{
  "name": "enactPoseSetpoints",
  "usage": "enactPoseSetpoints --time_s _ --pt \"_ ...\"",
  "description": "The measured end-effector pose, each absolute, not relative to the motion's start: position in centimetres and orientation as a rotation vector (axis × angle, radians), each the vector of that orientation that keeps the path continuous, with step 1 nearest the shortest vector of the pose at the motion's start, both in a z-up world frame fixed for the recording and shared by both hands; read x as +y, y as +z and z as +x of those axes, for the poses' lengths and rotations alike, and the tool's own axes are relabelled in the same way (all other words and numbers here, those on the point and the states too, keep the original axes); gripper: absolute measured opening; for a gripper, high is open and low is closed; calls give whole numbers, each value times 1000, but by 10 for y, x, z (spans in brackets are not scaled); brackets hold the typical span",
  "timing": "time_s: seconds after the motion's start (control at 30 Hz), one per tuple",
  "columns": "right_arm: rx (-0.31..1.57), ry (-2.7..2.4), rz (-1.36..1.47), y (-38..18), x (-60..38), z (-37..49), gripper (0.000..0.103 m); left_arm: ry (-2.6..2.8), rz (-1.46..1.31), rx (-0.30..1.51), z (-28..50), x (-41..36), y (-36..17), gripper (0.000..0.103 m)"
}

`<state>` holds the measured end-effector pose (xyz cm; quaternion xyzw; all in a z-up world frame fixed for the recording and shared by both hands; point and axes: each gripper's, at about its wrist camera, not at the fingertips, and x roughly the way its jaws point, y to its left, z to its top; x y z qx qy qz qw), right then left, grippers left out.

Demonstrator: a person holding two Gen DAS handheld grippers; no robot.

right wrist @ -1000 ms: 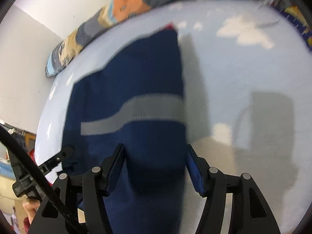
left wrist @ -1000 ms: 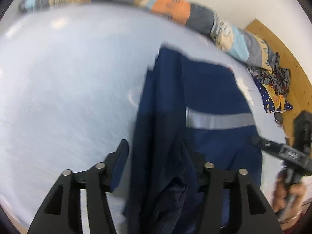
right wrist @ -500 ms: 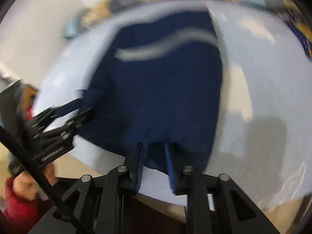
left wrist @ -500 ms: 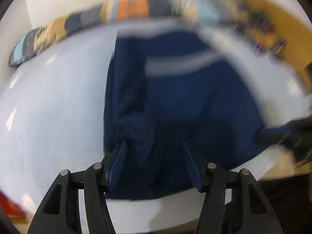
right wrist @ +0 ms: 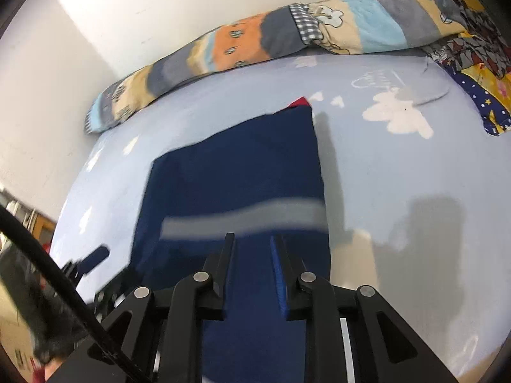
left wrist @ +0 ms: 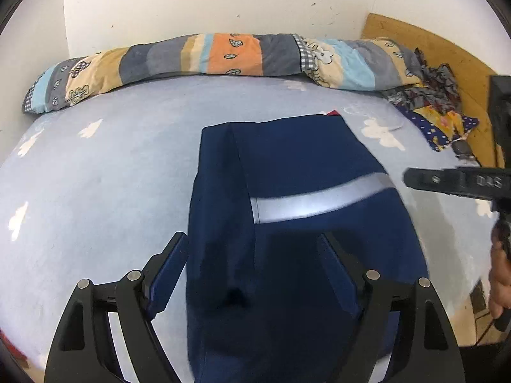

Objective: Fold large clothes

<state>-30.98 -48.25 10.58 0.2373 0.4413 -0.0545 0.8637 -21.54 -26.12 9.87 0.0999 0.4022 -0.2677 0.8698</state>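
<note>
A navy garment [left wrist: 287,223] with a grey reflective stripe lies folded into a long strip on the pale blue bed sheet [left wrist: 95,191]; it also shows in the right wrist view [right wrist: 236,185]. My left gripper [left wrist: 252,255] is open, its fingers on either side of the garment's near part. My right gripper [right wrist: 252,252] has its jaws narrowed around the garment's near edge, and cloth fills the gap between them. The right gripper also shows at the right edge of the left wrist view [left wrist: 453,185].
A long patchwork bolster [left wrist: 223,57] lies along the far wall. A heap of patterned clothes [left wrist: 434,108] sits at the bed's far right by a wooden board [left wrist: 431,41]. The sheet [right wrist: 399,191] stretches bare to the right of the garment.
Both grippers swung over the garment and now face it from the near end. The right gripper's jaws closed in from wide open. The left stayed open.
</note>
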Motion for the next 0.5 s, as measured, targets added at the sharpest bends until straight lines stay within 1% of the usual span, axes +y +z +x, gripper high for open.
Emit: enactPoseSetpoints --time_s 0.07,0.17,0.2,0.3,0.47,0.5 --pt "983 -142 507 81 -477 -278 23 -555 223 898 -200 -272 82 82" --pt "1085 -166 558 45 -486 -237 24 -501 290 1023 -186 -287 43 82" --pt "1099 -171 591 36 -489 -234 24 -478 311 1029 -184 -290 36 85" --pt "1084 -168 614 39 -493 -233 27 -479 295 1023 -185 -294 48 85" --pt "1018 -117 589 80 -476 -262 27 -541 191 922 -209 -279 99 86" --pt "1010 -119 547 91 -468 -273 32 -545 172 896 -218 -272 109 86"
